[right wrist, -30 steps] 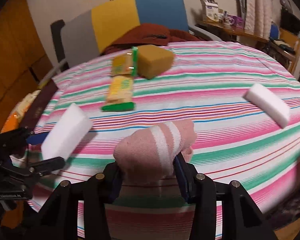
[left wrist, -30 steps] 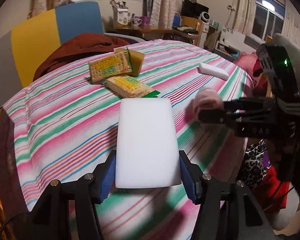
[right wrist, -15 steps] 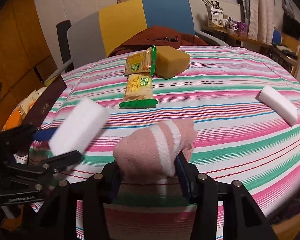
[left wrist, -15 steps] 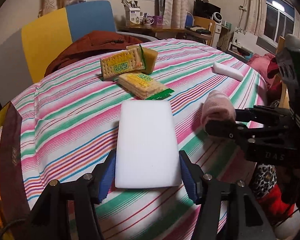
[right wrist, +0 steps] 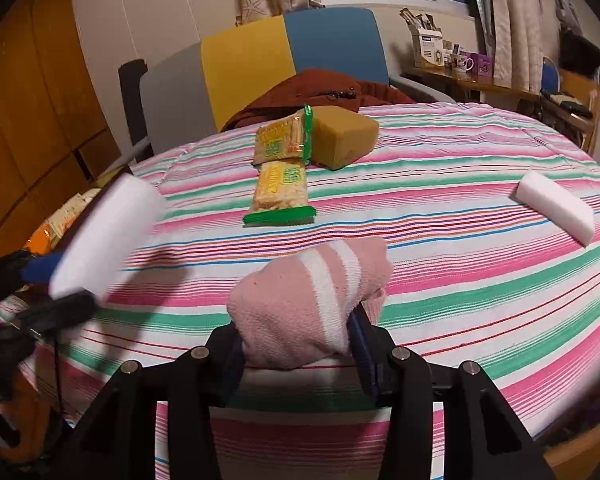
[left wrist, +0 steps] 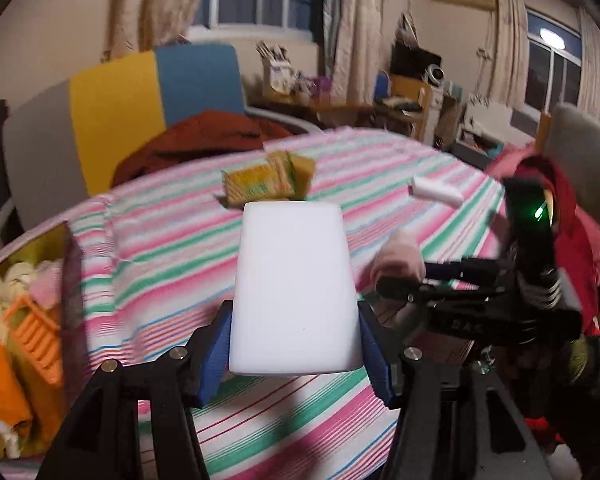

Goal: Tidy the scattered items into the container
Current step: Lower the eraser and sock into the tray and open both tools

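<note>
My left gripper [left wrist: 294, 354] is shut on a white sponge block [left wrist: 294, 288] and holds it above the striped table; it also shows at the left of the right wrist view [right wrist: 108, 232]. My right gripper [right wrist: 298, 346] is shut on a pink sock with white stripes [right wrist: 312, 300], seen from the side in the left wrist view [left wrist: 400, 260]. On the table lie two cracker packs [right wrist: 282, 192], a yellow sponge [right wrist: 346, 134] and a second white sponge block [right wrist: 554, 206]. The container [left wrist: 24, 320], holding orange and pale items, is at the left table edge.
A chair with grey, yellow and blue panels [right wrist: 260, 64] and a rust-red garment [right wrist: 324, 92] stand behind the table. A red garment on another chair [left wrist: 572, 216] is at the right. Shelves and a desk line the far wall.
Both grippers have lifted and shifted left with their loads. The container at the left edge has come into the left wrist view, and the view is blurred by motion.
</note>
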`<state>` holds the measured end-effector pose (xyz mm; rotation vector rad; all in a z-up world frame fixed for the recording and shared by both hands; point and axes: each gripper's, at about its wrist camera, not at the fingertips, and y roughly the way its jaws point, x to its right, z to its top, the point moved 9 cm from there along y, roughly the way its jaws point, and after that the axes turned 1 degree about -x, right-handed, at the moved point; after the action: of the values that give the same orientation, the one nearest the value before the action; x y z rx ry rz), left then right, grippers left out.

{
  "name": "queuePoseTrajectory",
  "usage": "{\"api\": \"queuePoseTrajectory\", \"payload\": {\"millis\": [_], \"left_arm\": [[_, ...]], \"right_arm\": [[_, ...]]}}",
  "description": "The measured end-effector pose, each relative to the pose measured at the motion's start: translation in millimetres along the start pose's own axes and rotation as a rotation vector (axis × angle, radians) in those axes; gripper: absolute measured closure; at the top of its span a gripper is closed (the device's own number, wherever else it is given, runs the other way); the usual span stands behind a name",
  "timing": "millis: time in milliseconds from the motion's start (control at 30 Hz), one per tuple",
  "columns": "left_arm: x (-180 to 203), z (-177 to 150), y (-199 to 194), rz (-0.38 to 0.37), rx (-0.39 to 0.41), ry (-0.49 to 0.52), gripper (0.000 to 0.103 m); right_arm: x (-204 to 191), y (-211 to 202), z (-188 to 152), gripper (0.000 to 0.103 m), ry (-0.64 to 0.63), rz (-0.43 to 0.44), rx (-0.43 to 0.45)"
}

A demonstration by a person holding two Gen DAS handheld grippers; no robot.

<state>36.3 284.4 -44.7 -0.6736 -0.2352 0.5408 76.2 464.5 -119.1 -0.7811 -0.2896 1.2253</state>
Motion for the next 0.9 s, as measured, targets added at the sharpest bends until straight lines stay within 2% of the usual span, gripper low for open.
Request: {"api": "queuePoseTrajectory", "payload": {"millis": [167, 433, 733, 900], "left_arm": [[-29, -6, -30, 0.081, 0.049, -0.05, 0.044], [-97, -31, -60, 0.183, 0.08, -0.181, 0.044], [-188, -48, -93, 0.334, 0.115, -0.284, 0.044], [-232, -47, -96, 0.388, 0.093, -0.299, 0.044]], "right_arm": [[-31, 5, 2, 0.056, -0.029, 0.062, 0.002], [-89, 20, 6, 0.056, -0.109, 0.13, -0.025], [-186, 26, 32, 0.056, -0.238, 0.27, -0.016], [-240, 41, 59, 0.056, -0.305, 0.335, -0.009]]}}
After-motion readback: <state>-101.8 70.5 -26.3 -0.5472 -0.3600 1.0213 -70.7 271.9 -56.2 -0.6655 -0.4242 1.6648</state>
